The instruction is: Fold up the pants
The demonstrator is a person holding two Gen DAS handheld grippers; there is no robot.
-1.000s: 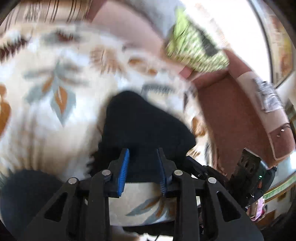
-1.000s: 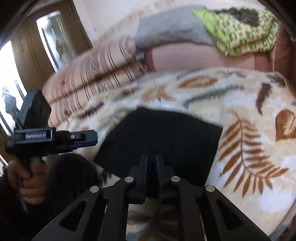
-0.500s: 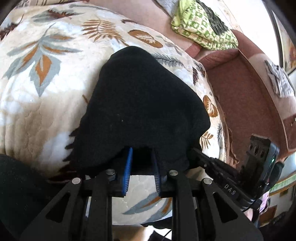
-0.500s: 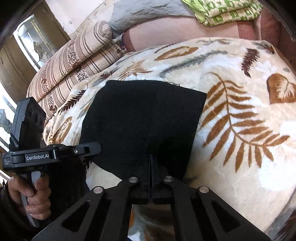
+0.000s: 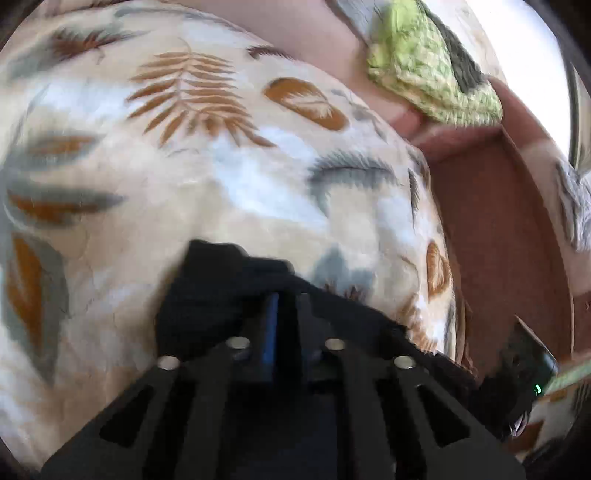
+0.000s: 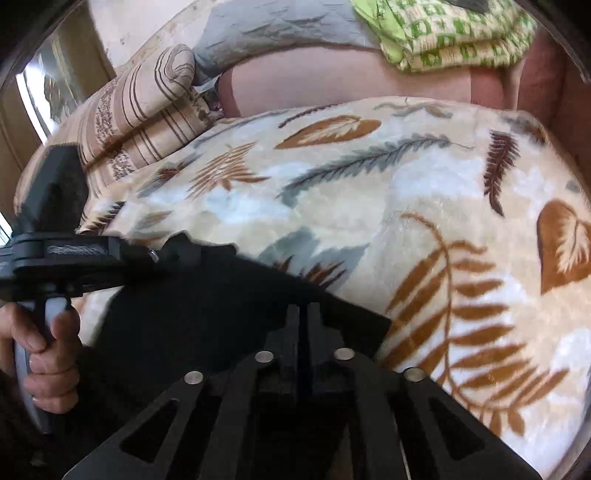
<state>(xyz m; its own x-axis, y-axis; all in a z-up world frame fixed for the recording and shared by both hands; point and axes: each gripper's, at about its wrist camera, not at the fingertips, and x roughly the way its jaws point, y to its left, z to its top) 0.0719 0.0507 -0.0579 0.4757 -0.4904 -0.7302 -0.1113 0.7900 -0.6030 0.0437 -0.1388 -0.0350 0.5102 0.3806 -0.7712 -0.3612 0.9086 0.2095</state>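
Note:
The black pants [image 5: 207, 295] lie bunched at the near edge of a leaf-patterned blanket [image 5: 221, 177]. My left gripper [image 5: 286, 314] is shut on the black cloth, its blue pad showing between the fingers. In the right wrist view the pants [image 6: 207, 317] spread dark across the lower left. My right gripper [image 6: 304, 325] is shut on the pants' near edge. The left gripper's body [image 6: 55, 254] and the hand holding it show at the left of that view.
A green patterned folded cloth [image 6: 443, 33] and a grey cloth [image 6: 277, 33] rest on the sofa back. A striped cushion [image 6: 147, 110] lies at the left. A red-brown floor [image 5: 498, 240] runs beside the blanket on the right.
Both grippers have pulled the pants toward me; much less black cloth lies on the blanket than before. The left gripper has closed fully on the cloth.

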